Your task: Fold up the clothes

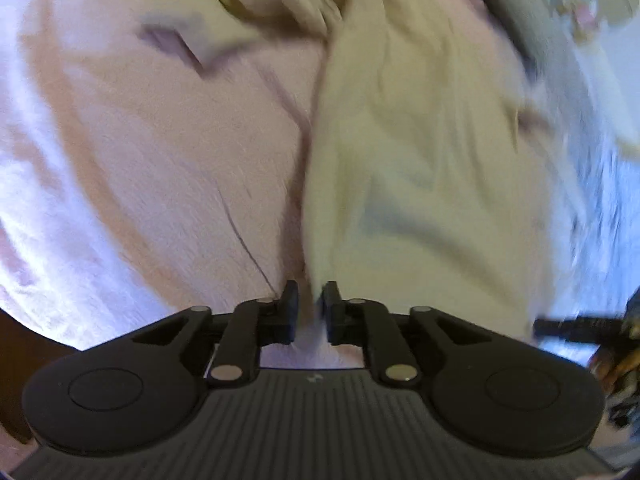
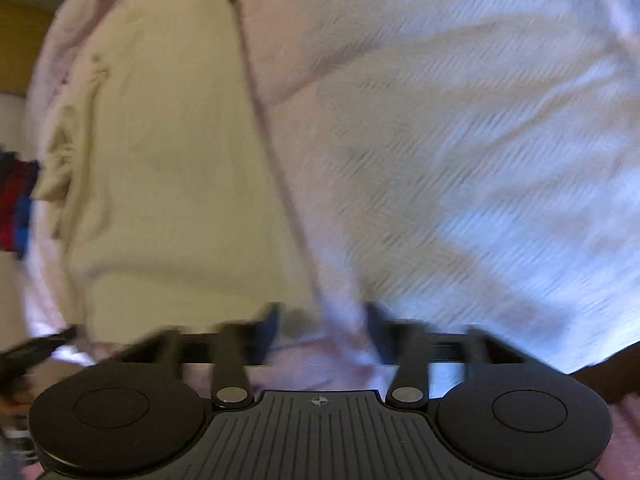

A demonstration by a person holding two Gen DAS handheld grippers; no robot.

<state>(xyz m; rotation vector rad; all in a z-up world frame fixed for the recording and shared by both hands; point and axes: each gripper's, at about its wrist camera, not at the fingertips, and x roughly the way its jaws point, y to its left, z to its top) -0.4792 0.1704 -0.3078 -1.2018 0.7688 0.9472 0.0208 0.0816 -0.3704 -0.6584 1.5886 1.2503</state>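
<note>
Risk: cream garment [image 1: 420, 152] on pink bedspread [image 1: 140, 160] may unfold; left gripper [image 1: 311, 308] slightly parted at its edge, right gripper [image 2: 320, 324] wide apart, empty.

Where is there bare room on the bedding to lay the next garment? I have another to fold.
Free: the pink bedding left of the cream garment in the left wrist view, and the broad pale stretch right of that garment in the right wrist view. Crowded: the middle, under the garment and both grippers.
</note>
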